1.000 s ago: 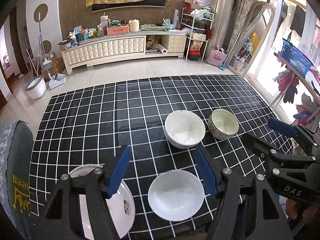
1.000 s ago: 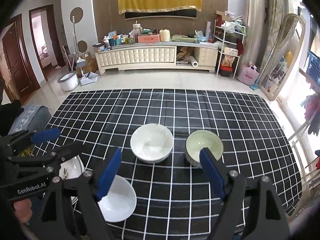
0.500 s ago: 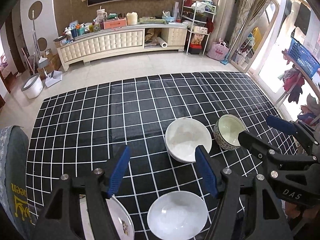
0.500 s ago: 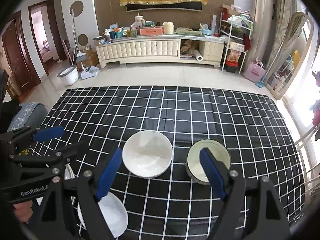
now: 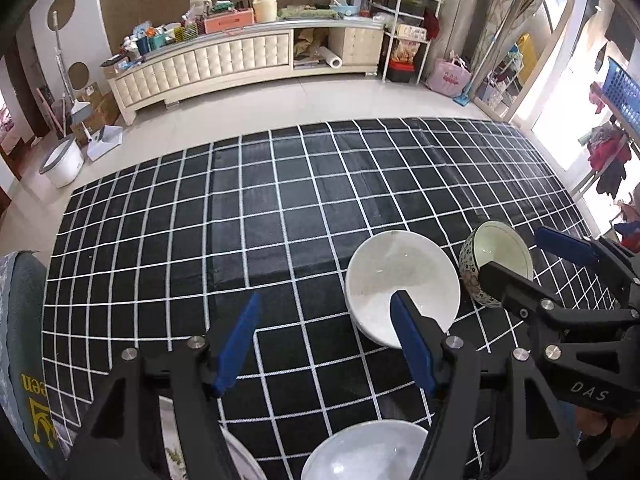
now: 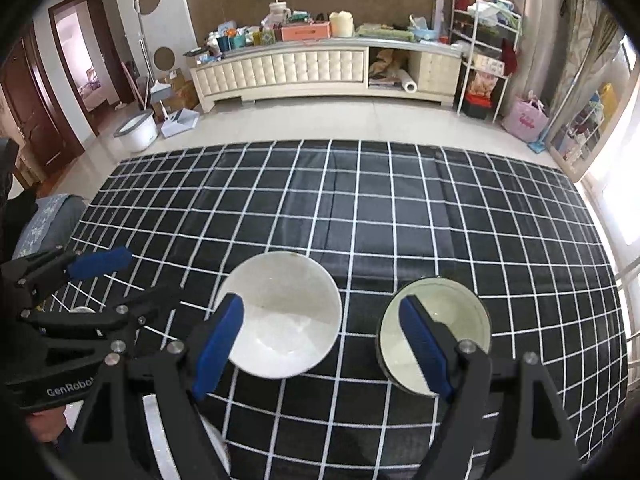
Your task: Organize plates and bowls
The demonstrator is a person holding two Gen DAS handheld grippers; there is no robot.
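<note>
Both tools gape wide, empty; only the left view shows the near white bowl (image 5: 362,454).

I count three bowls on the checked cloth (image 5: 280,208): two plain white ones, the far white bowl (image 5: 402,280) and the near white bowl (image 5: 360,452), and one patterned bowl (image 5: 494,260) with a pale green inside. I count one plate (image 5: 236,456), only its rim showing at the lower edge of my left view. I count two grippers, the left gripper (image 5: 324,340) and the right gripper (image 6: 324,340), each with two blue pads.
</note>
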